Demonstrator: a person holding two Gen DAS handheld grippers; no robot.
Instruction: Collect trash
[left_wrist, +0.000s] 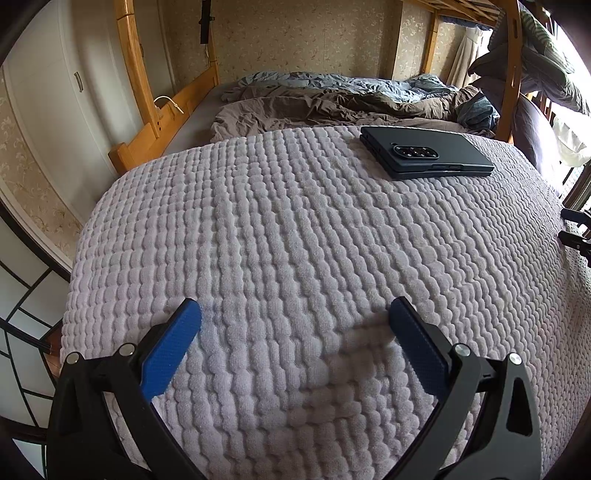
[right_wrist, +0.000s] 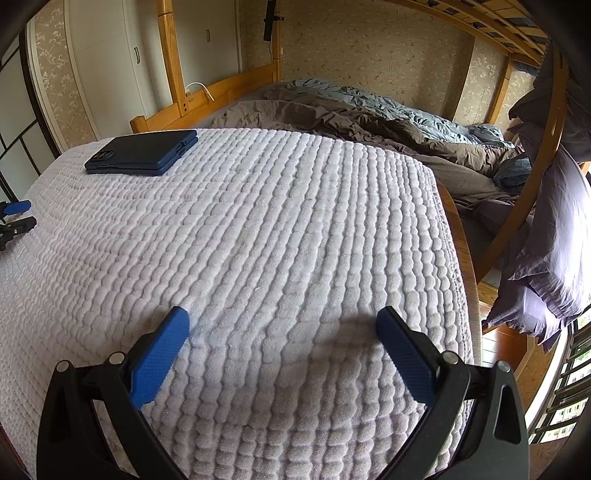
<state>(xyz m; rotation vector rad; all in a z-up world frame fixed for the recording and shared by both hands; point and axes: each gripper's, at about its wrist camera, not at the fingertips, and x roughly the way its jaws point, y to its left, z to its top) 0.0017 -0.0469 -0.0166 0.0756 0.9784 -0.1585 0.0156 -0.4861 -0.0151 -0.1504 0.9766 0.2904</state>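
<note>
Seen from two wrist cameras: a lavender textured towel (left_wrist: 295, 229) spread over a raised surface at the foot of a wooden bunk bed (left_wrist: 173, 107), rumpled brown and blue bedding (left_wrist: 332, 99) beyond its far edge. Left gripper (left_wrist: 294, 314) poised low over the towel's near edge, blue-padded fingers (left_wrist: 170, 347) spread wide, nothing between them. Right gripper (right_wrist: 282, 321) likewise hovering over the near edge, toward the towel's right side, jaws wide apart and empty. Resting near the far edge, between the two views' centres: a dark folding phone (left_wrist: 424, 153) in a case, camera strip facing up, well apart from both grippers. Glimpsed at the margin of each view, the tip of the other gripper, side by side above the cloth.

No trash visible anywhere on the towel in either view; no bin or bag in sight either. Whereabouts of the task's item therefore impossible to tell from these pictures. Judged on this evidence, either at the very start, with the trash yet to be found, or at the close, with the surface already tidied; nothing held, nothing in transit. Phone presumably not for collection.
</note>
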